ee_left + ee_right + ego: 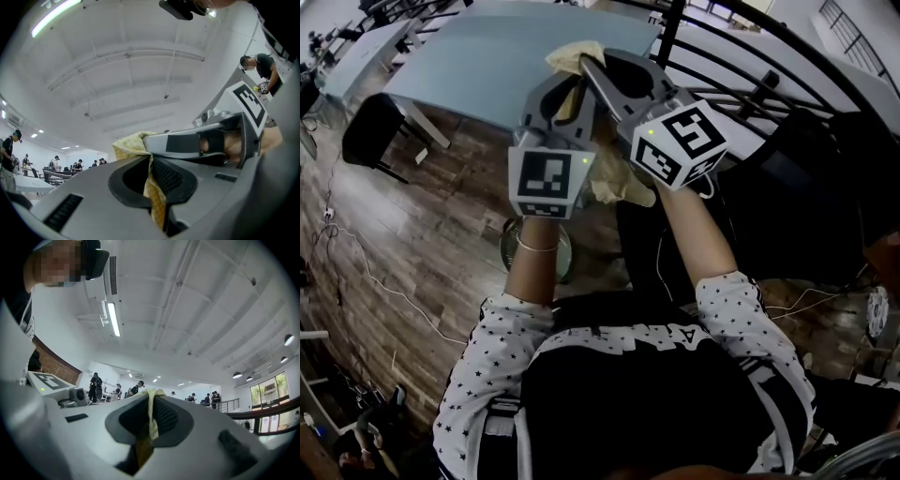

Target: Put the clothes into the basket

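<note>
As the left hand-held gripper (150, 161) and right hand-held gripper (151, 397) both pinch the cloth (127, 145), it has not reached the basket.

I see one garment, a pale yellow cloth (570, 58) with a fine checked weave. It rests on no surface: it is held up in the air ahead of the person's chest, bunched and crumpled. One fold is pinched in the closed jaws of the left gripper (151, 164), and a thinner fold in the closed jaws of the right gripper (150, 405). A tuft pokes out past the jaw tips, and the rest hangs low between the two grippers.
</note>
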### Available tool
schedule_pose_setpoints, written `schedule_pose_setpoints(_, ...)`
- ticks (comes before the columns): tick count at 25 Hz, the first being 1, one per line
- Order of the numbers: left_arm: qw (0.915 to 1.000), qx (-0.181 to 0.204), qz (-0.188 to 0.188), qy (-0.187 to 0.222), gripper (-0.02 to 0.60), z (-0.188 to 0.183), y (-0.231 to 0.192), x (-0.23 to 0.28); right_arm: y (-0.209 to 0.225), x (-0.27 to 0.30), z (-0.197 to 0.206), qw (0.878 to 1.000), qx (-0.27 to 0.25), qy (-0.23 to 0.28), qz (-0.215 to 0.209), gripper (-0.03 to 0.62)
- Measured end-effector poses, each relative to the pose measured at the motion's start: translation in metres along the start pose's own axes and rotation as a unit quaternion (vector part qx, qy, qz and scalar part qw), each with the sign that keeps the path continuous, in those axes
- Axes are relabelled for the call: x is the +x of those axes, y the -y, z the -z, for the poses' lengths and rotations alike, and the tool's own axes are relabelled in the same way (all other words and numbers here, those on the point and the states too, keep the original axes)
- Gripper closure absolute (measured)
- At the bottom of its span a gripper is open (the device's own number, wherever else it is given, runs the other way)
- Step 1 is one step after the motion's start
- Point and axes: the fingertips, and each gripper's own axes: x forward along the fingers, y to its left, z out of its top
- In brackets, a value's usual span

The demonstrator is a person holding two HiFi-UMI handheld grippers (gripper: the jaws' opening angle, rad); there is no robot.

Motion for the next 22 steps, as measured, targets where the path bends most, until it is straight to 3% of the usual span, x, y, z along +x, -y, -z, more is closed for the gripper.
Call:
schedule_pose_setpoints(8,0.9990,0.003,-0.043,-0.010,0.549,0.003,-0.048,-0.040,-0.048,0.041,0.001,0.999,0.008,0.003,-0.044,0.556)
schedule_pose_setpoints(22,0.9962,0.010,-0.081,-0.029,0.549,0.017,-0.107,-0.096,-0.112,0.092,0.013,0.996,0.025,0.003,-0.083,0.556)
